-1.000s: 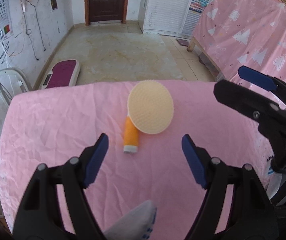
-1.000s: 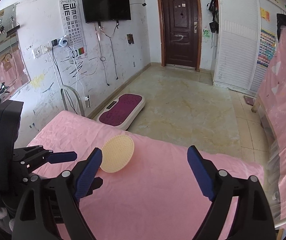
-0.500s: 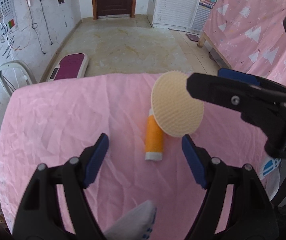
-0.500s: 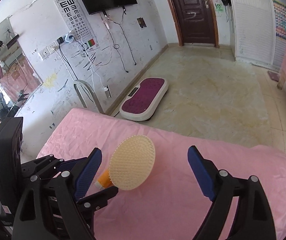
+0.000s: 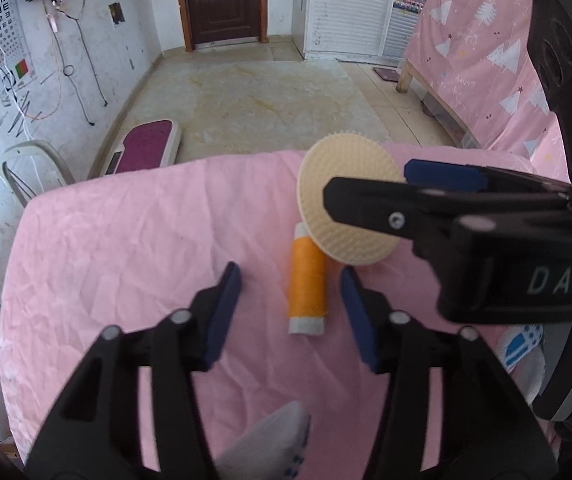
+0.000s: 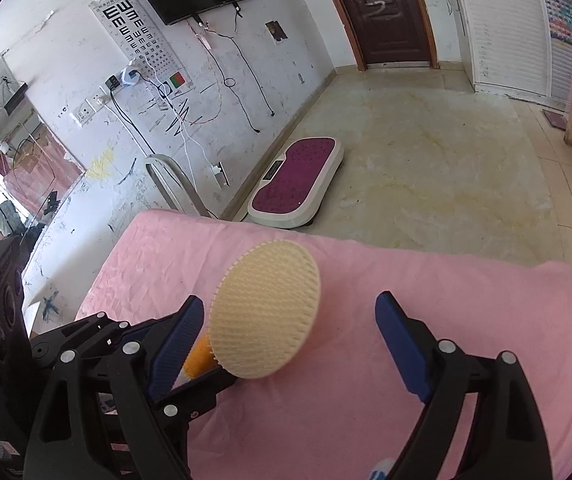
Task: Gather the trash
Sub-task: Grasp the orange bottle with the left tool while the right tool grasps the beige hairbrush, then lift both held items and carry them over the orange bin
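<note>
An orange spool of thread (image 5: 307,280) lies on the pink cloth (image 5: 126,264), its white end toward me. My left gripper (image 5: 292,312) straddles the spool; its jaws are closing, with gaps on both sides between pads and spool. A round cream bristled disc (image 5: 326,176) leans tilted on the spool's far end. My right gripper (image 6: 290,340) stands open around the disc (image 6: 266,312), pads apart from it. In the right wrist view the spool (image 6: 198,356) peeks out beside the left gripper's fingers (image 6: 206,384). The right gripper (image 5: 366,182) crosses the disc from the right.
The cloth-covered table ends just beyond the disc at its far edge (image 6: 406,248). On the floor past it sit a purple-topped platform (image 6: 298,184) and a white chair frame (image 5: 30,164). A pink patterned cover (image 5: 486,60) hangs at the right.
The left gripper's jaws have narrowed around the spool after coming closer to it. The right gripper has swung down and in from the right, over the disc.
</note>
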Tool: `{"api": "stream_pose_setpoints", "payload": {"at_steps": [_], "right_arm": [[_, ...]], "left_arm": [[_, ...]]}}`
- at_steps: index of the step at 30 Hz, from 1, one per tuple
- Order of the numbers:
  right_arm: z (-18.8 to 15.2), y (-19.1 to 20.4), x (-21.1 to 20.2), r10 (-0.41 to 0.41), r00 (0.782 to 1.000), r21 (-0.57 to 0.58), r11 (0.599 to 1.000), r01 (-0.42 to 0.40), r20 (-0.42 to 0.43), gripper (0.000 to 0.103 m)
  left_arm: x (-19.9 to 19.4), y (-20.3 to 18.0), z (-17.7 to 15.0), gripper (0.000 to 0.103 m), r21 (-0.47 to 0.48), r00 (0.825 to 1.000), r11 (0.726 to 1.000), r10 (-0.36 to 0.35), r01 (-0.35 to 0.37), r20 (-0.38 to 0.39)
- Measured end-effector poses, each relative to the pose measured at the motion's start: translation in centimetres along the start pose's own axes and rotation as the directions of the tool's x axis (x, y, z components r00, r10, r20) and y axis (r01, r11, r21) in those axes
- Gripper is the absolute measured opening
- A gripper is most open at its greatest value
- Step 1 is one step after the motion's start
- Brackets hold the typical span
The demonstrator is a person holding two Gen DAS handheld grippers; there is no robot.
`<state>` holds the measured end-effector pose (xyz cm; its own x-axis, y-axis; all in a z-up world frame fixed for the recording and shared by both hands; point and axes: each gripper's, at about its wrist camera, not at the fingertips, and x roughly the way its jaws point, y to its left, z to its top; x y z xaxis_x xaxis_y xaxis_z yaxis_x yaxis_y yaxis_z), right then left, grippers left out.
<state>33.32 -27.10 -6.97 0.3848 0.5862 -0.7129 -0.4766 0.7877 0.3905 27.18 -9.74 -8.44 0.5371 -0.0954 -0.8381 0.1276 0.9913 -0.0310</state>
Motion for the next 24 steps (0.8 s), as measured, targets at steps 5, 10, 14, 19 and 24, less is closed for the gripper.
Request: {"api": "stream_pose_setpoints", "payload": {"at_steps": [5, 10, 14, 19, 24], "right_arm": [[0.1, 0.5, 0.5, -0.002, 1.0, -0.013, 1.0, 0.001, -0.016, 0.059], [0.1, 0.6, 0.8, 0.017, 1.0, -0.002, 1.0, -0.018, -0.026, 0.037], [0.0, 0.8, 0.5, 0.035, 0.999, 0.0, 0.999, -0.035, -0.019, 0.025], [0.1, 0.7, -1.0, 0.047, 0.999, 0.018, 0.999, -0.048, 0.025, 0.005], [0.2, 0.9, -1.8, 0.067, 0.997, 0.022, 0.997, -0.068, 0.046, 0.001]], "left_arm": [[-0.1, -0.2, -0.4, 0.026, 0.02, 1.0, 1.0, -0.007, 0.007, 0.008], [-0.2, -0.5, -0.6, 0.016, 0.032, 1.0, 0.999, -0.015, 0.014, 0.01], [-0.2, -0.4, -0.7, 0.016, 0.02, 1.0, 0.999, -0.026, 0.026, 0.005], [-0.3, -0.2, -1.0, 0.016, 0.011, 0.999, 0.999, -0.037, 0.037, 0.005], [-0.4, 0.4, -0.9, 0.016, 0.001, 0.999, 0.999, -0.048, 0.048, 0.003]]}}
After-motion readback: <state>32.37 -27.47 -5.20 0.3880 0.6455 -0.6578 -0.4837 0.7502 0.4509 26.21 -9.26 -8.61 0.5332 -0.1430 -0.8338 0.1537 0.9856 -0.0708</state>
